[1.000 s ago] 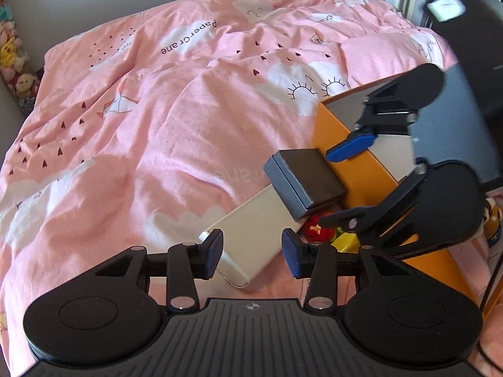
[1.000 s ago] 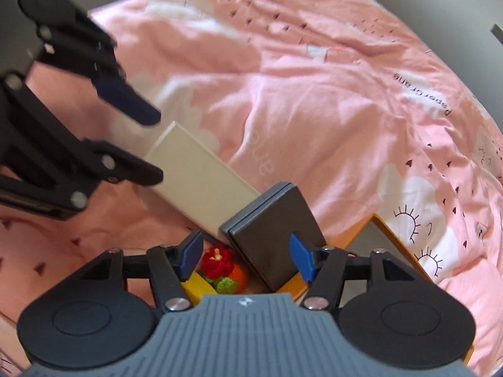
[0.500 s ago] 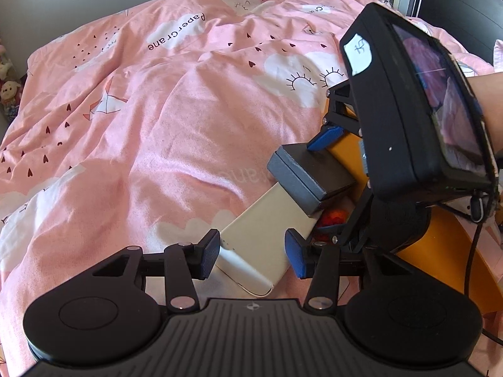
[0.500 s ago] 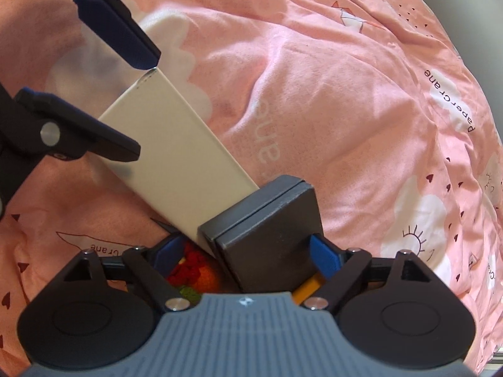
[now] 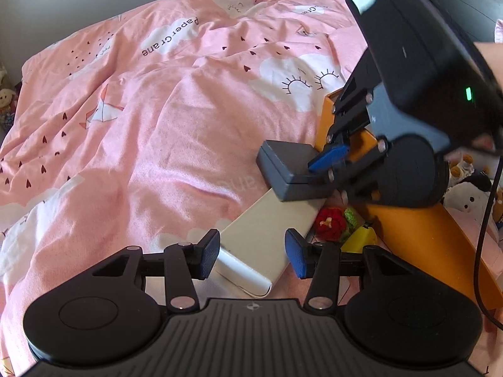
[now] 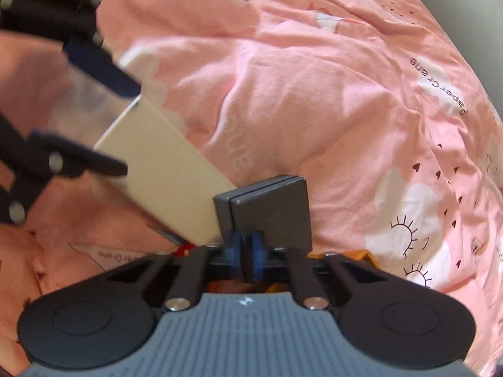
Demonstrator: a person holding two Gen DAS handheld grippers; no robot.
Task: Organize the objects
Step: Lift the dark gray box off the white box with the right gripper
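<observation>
A flat cream box (image 5: 267,229) (image 6: 163,169) lies slanted on the pink bedcover, its far end over an orange box (image 5: 424,235). My left gripper (image 5: 253,256) (image 6: 132,128) straddles the near end, with pads against both long sides. A small grey hinged box (image 5: 286,163) (image 6: 273,213) rests on the cream box's far end. My right gripper (image 6: 246,248) (image 5: 311,169) has its blue pads pressed together at the grey box's near edge. I cannot tell whether they pinch anything there.
A red crochet flower (image 5: 328,223), a green bit and a yellow piece (image 5: 360,238) lie beside the orange box, under the cream box's far end. Plush toys (image 5: 465,194) sit at the right. A black cable (image 5: 484,220) hangs there. The pink bedcover (image 5: 141,125) spreads left and beyond.
The right gripper's jaws, half a second ago spread wide around the grey box, are now together at its near edge. The left gripper has stayed at the cream box's end.
</observation>
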